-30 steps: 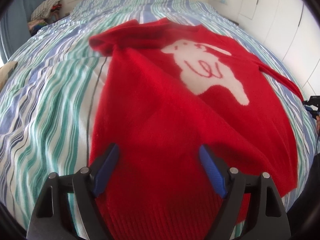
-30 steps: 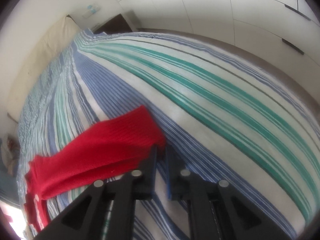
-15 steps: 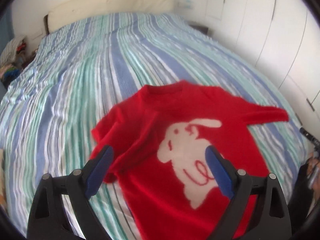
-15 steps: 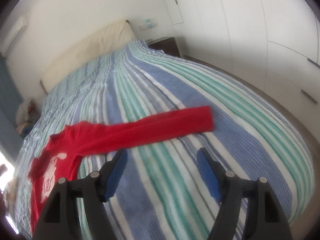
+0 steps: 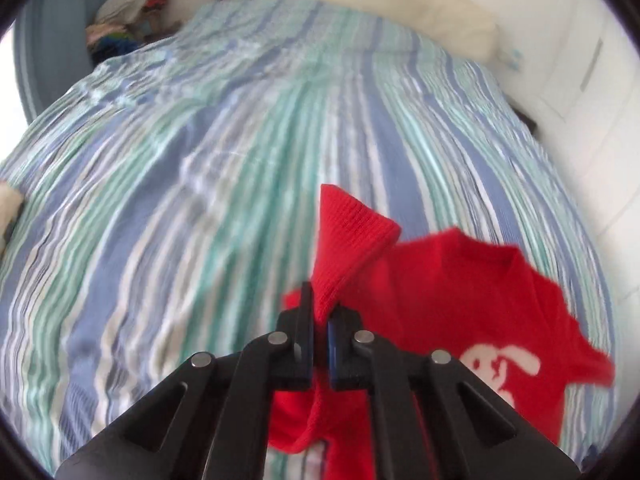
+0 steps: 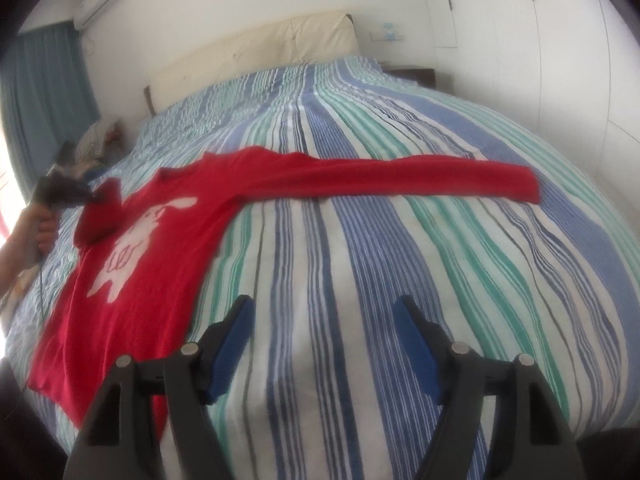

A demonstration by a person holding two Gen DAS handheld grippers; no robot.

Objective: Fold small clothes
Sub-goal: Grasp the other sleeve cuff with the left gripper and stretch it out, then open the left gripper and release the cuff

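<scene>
- Here, a red sweater (image 6: 160, 264) with a white animal figure (image 6: 132, 240) on its front lies flat on the bed (image 6: 360, 264), toward the left side of the striped cover.
- One sleeve (image 6: 400, 178) is stretched straight out across the stripes to the right, its cuff lying flat and well apart from the right claw (image 6: 322, 344).
- The right claw hangs over bare cover with its blue pads spread wide and nothing between them.
- The left claw (image 5: 320, 340) is pinched tight on the other sleeve's cuff (image 5: 344, 240), which stands up out of the jaws in a ribbed fold; the rest of that sleeve droops below.
- A hand (image 6: 38, 232) grips the left claw's handle at the far left edge of the bed.
- A cream headboard (image 6: 256, 52) stands at the far end, white cupboard doors (image 6: 560, 40) along the right.
</scene>
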